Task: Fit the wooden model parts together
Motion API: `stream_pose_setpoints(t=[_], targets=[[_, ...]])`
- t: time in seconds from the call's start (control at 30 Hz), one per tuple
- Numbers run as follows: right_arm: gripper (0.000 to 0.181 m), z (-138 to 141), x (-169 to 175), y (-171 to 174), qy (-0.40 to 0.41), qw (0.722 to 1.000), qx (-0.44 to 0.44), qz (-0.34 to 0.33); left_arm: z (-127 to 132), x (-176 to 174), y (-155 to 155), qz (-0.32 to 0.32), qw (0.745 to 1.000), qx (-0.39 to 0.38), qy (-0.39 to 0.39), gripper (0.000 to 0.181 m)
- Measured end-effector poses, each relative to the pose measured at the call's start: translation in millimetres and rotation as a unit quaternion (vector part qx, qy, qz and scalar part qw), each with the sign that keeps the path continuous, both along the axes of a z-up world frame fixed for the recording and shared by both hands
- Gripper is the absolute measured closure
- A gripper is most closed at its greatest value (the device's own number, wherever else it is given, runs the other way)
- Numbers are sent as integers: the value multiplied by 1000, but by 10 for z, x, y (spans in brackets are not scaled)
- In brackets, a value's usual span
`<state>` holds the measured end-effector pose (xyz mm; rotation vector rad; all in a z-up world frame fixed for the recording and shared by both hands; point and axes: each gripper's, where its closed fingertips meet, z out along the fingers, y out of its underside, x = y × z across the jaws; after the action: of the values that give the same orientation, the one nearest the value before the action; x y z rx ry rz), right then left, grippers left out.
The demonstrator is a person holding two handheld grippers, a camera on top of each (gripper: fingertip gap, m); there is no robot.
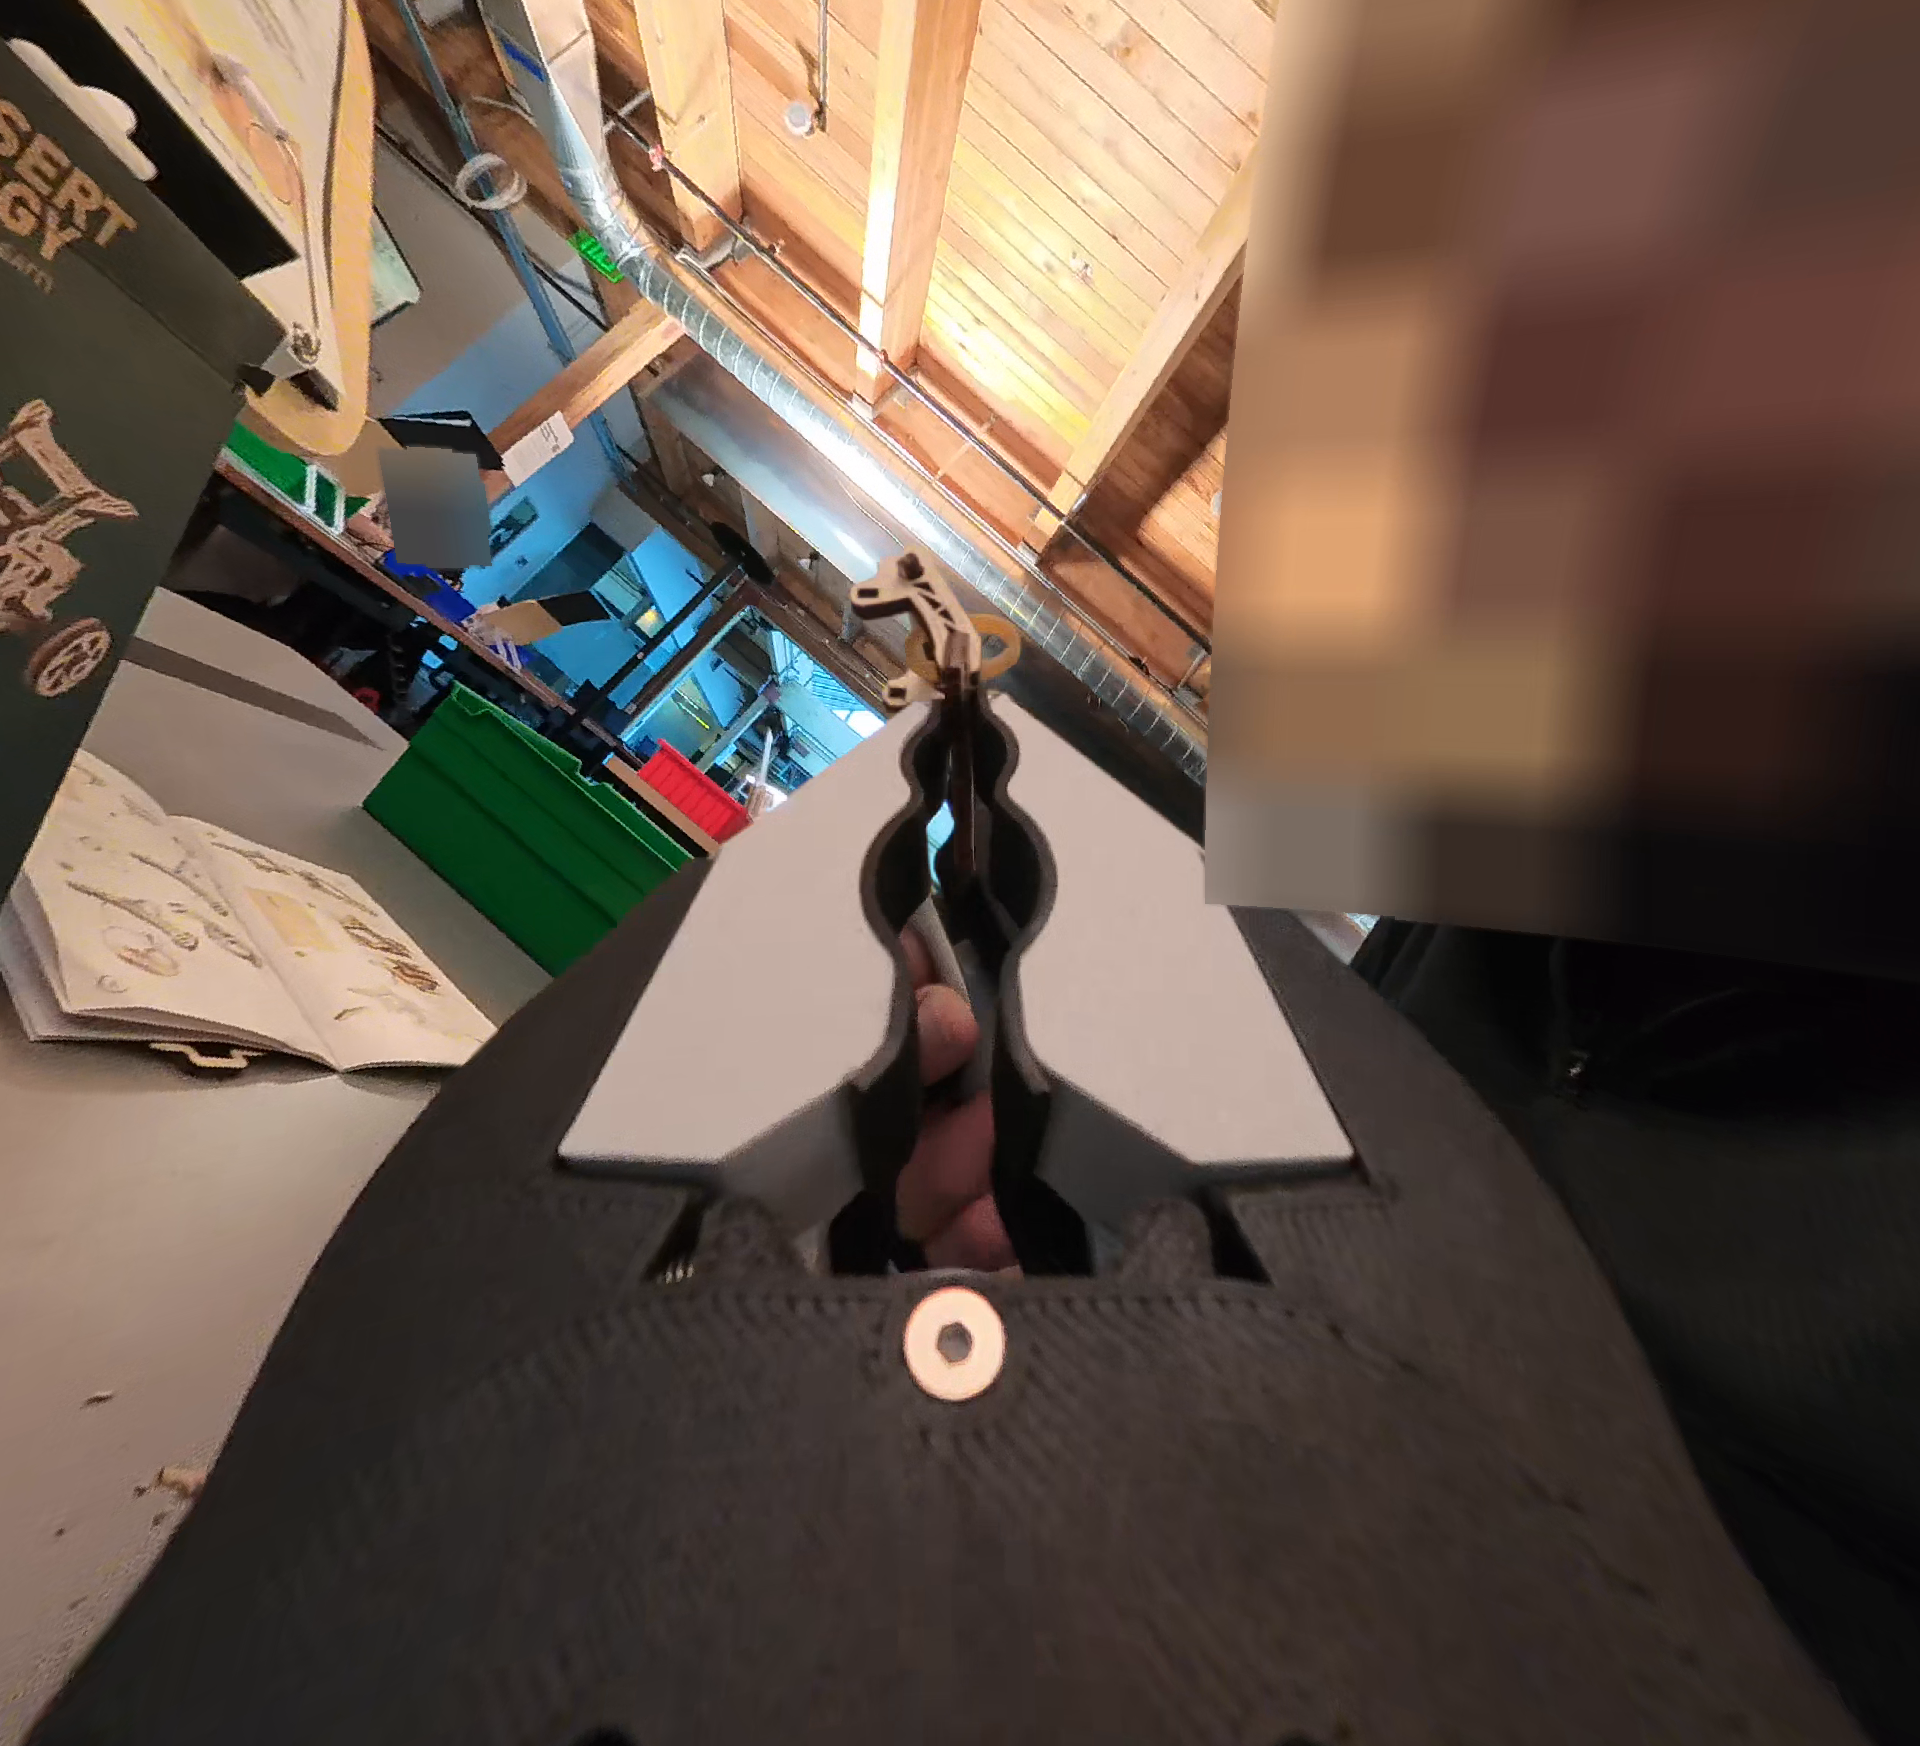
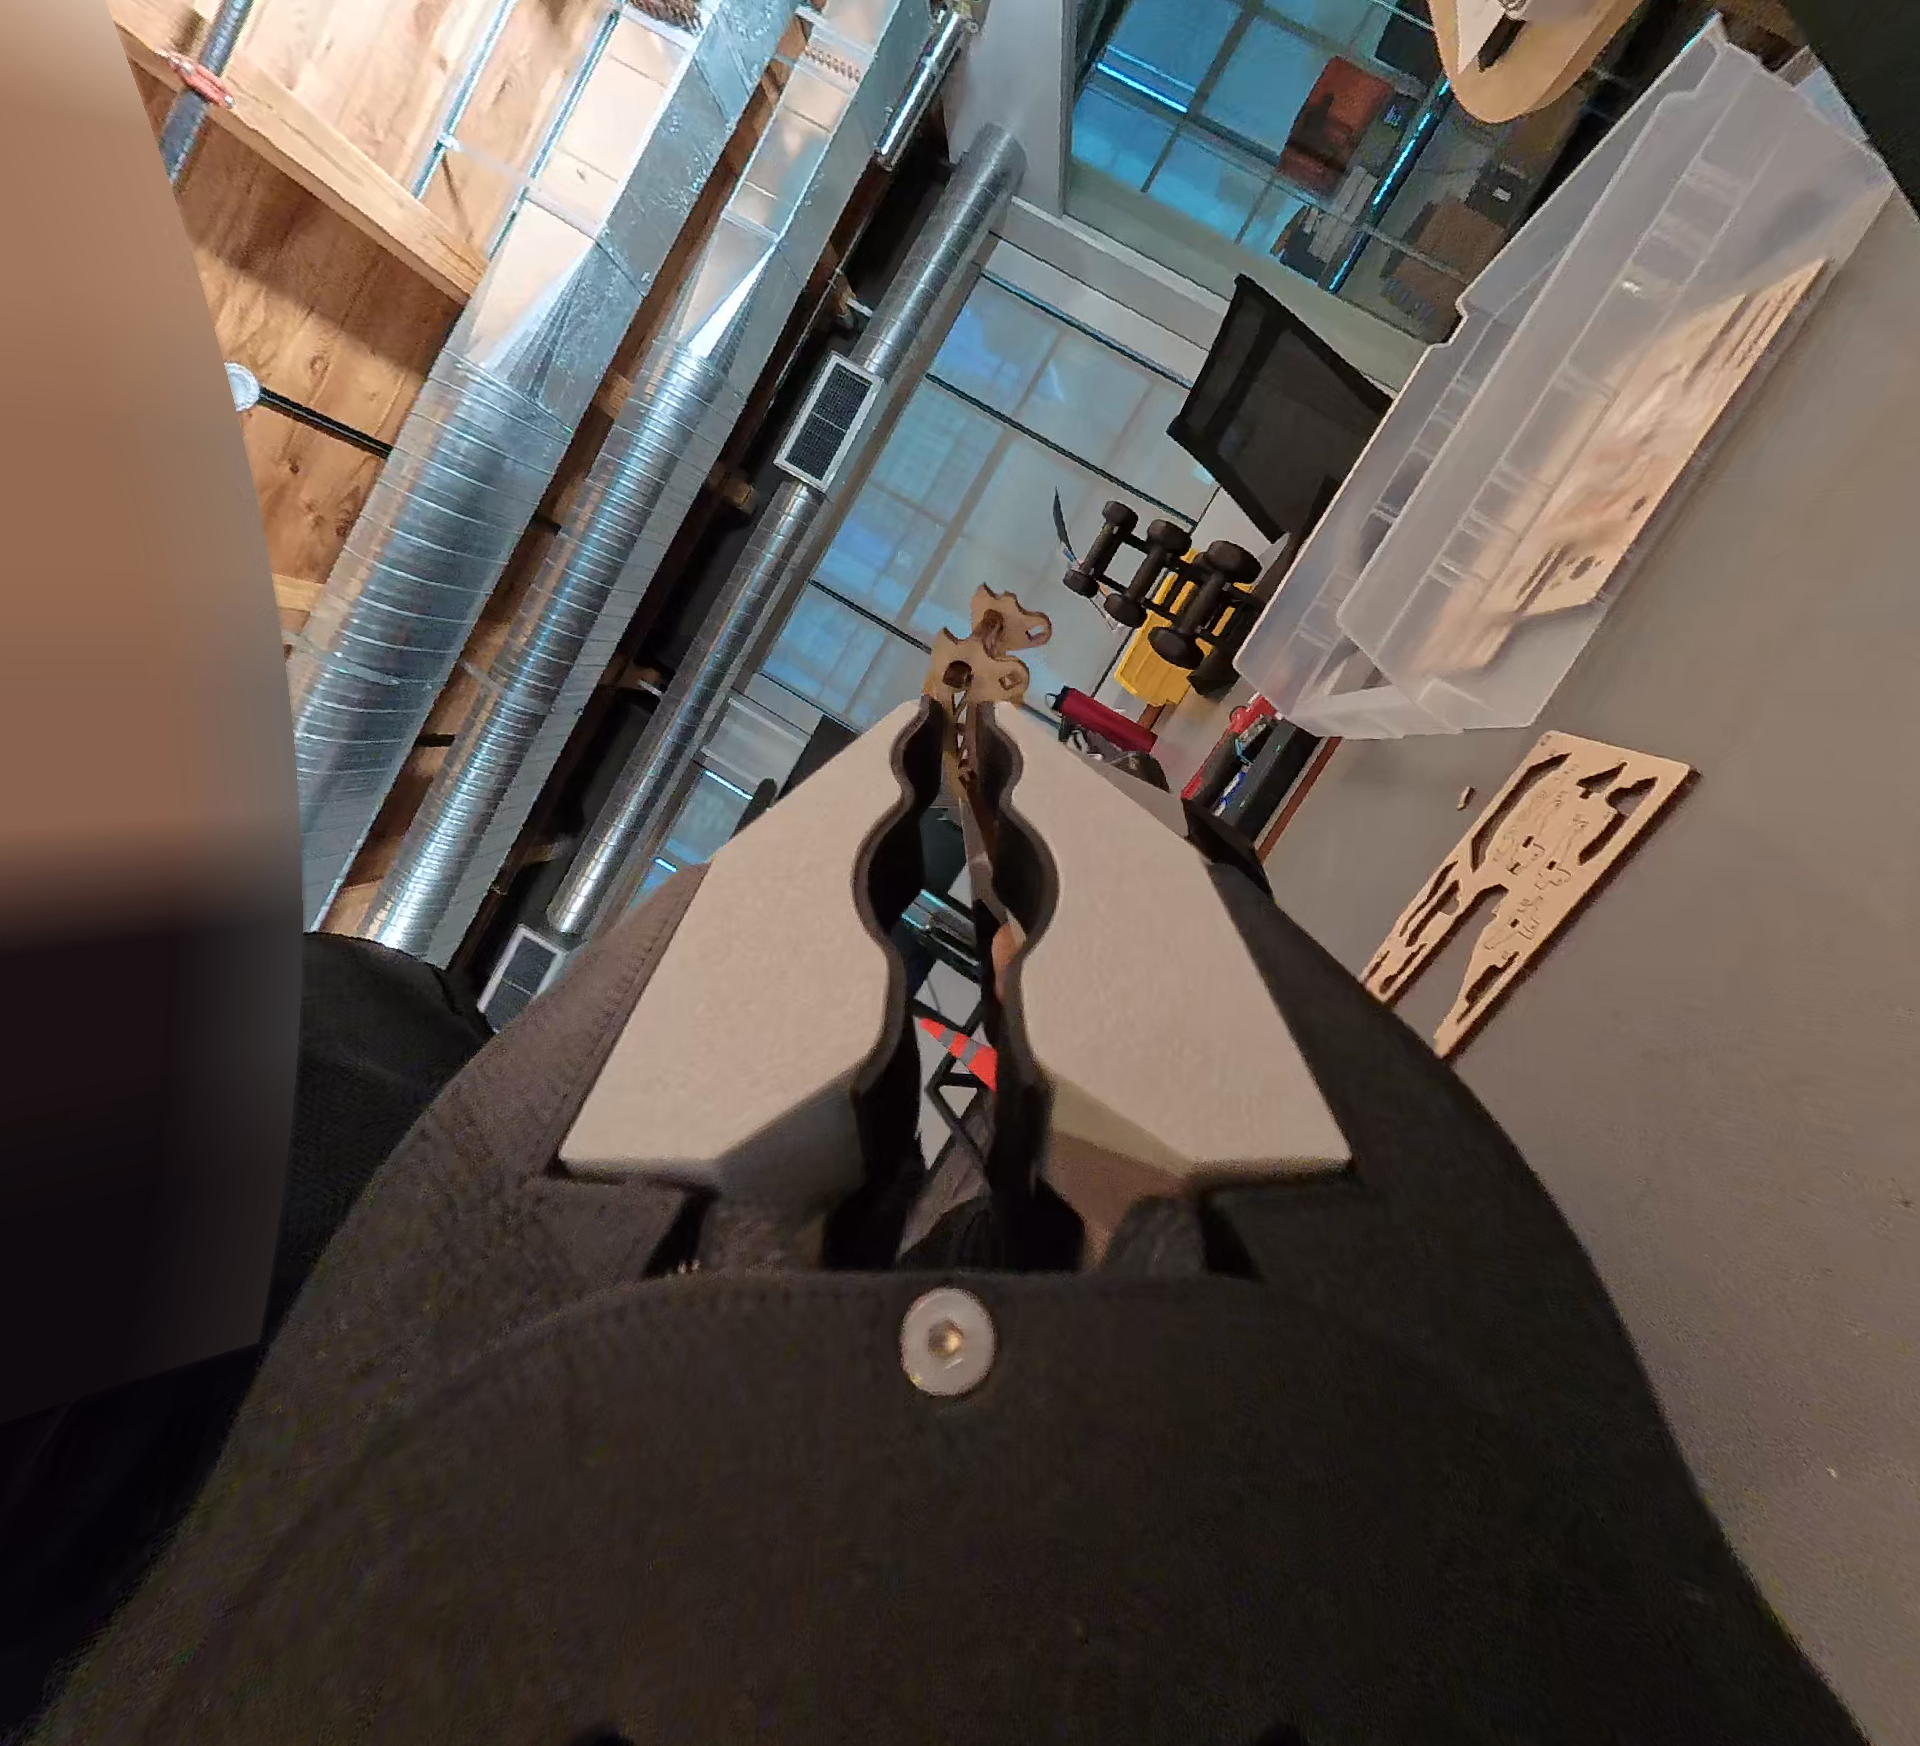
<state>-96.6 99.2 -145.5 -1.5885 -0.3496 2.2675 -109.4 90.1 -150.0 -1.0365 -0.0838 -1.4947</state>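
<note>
My left gripper (image 1: 954, 697) is shut on a small pale wooden model part (image 1: 920, 607) with a ring-shaped piece beside it. It holds the part up in the air, tilted toward the ceiling. My right gripper (image 2: 966, 709) is shut on another small wooden part (image 2: 992, 647) with several lobes and holes, also raised off the table. Each part sticks out past the fingertips. Neither gripper shows in the other's view. A wooden sheet with cut-out shapes (image 2: 1527, 896) lies flat on the grey table at the right.
An open instruction booklet (image 1: 218, 927) lies on the grey table (image 1: 156, 1281) beside a dark green kit box (image 1: 94, 470). A green bin (image 1: 509, 823) stands behind. A clear plastic bin (image 2: 1579, 408) holds another wooden sheet. A person in dark clothing is close by. My left and right fingertips are right by each other.
</note>
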Motion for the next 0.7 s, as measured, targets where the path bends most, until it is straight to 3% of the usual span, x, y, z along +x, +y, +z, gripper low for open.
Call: stream_pose_setpoints(t=[0.3,0.7], targets=[[178,-22,53,34,8,999,22,-39,23,58,39,9,1000,-17,-23,178],[178,-49,73,-5,-1,998,55,-27,0,152,52,14,999,-38,-5,180]])
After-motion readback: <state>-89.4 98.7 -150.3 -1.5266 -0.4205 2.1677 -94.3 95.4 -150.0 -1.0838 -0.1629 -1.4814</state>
